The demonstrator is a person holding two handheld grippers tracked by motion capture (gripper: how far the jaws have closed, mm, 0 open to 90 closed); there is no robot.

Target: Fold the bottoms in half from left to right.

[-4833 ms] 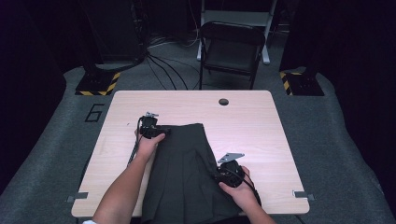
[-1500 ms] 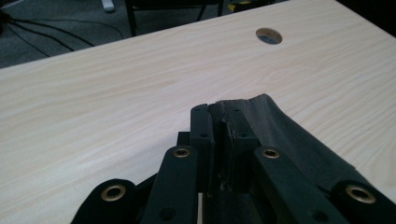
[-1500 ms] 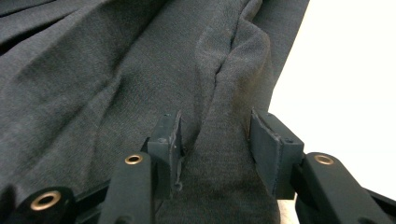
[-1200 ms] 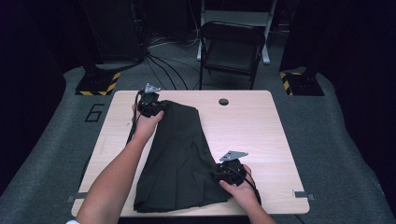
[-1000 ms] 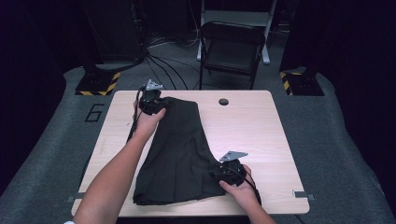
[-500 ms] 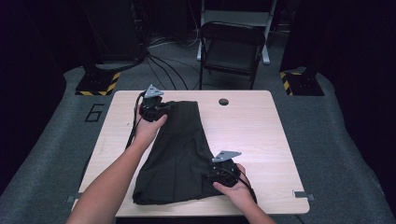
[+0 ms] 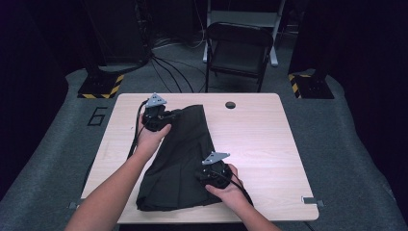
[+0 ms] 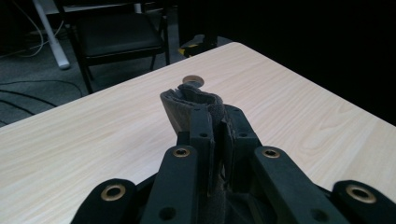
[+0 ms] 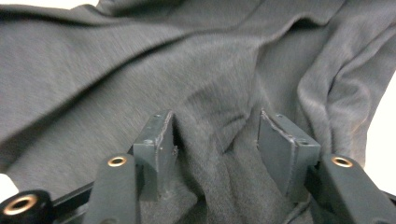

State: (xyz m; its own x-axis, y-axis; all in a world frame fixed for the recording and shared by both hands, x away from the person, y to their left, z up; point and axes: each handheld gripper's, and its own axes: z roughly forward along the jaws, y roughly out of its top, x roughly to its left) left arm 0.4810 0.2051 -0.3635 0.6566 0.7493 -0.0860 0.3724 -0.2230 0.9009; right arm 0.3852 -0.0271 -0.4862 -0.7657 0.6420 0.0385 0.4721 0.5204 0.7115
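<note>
the dark garment (image 7: pixel 180 159) lies on the table (image 7: pixel 269 144), long axis running from the far left corner region down toward the near edge, slightly slanted. the left gripper (image 7: pixel 161 115) sits at the far end of the cloth, jaws clenched on a folded bit of its edge (image 8: pixel 196 100) that sticks up between them. the right gripper (image 7: pixel 211 174) rests on the near right side of the cloth; its jaws have just been opening and stand apart, cloth bunched in the gap (image 9: pixel 215 135) but not pinched — pads look free of it. the relation that matters: the fabric lies straight ahead of and under the right jaws, so the right hand is nearer the loose lower part, the left holding the top. left forearm reaches far forward and is nearly straight; right hand stays close to the near edge, wrist low, gripper pointing left across the cloth.
</note>
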